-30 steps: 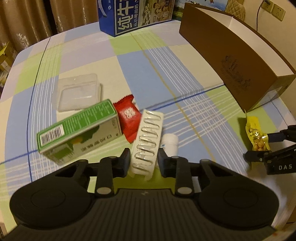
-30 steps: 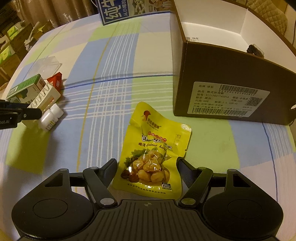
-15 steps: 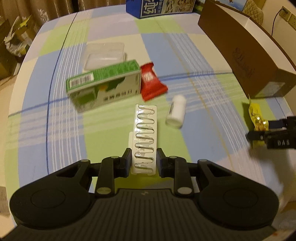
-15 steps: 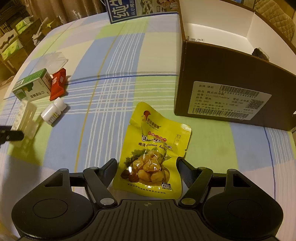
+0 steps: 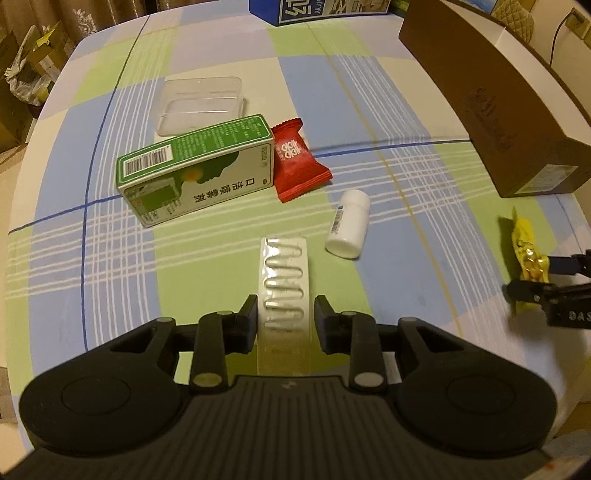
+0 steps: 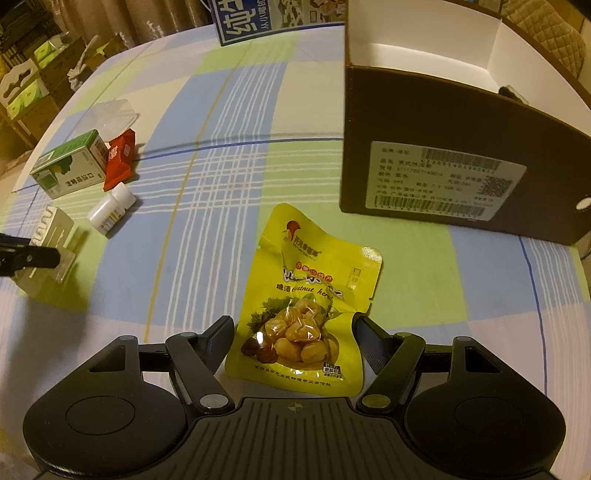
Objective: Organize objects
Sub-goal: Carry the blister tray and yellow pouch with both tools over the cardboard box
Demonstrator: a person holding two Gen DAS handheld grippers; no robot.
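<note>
My left gripper (image 5: 285, 314) is shut on a clear blister pack (image 5: 283, 280), held by its long edges just above the checked tablecloth; in the right wrist view the pack (image 6: 50, 230) hangs tilted over its shadow. Beyond it lie a white pill bottle (image 5: 349, 225) on its side, a green medicine box (image 5: 195, 170) and a red sachet (image 5: 295, 162). My right gripper (image 6: 295, 336) is open, its fingers on either side of a yellow chestnut bag (image 6: 306, 291) that lies flat on the cloth.
An open brown cardboard box (image 6: 424, 147) with a white inside stands at the right, a small dark object (image 6: 511, 92) in it. A clear plastic lid (image 5: 201, 105) lies behind the green box. A blue carton (image 6: 243, 22) stands at the far edge.
My left gripper has drawn the blister pack off the pile and back toward the near side, leaving the bottle lying apart. The right gripper has stayed open around the yellow bag.
</note>
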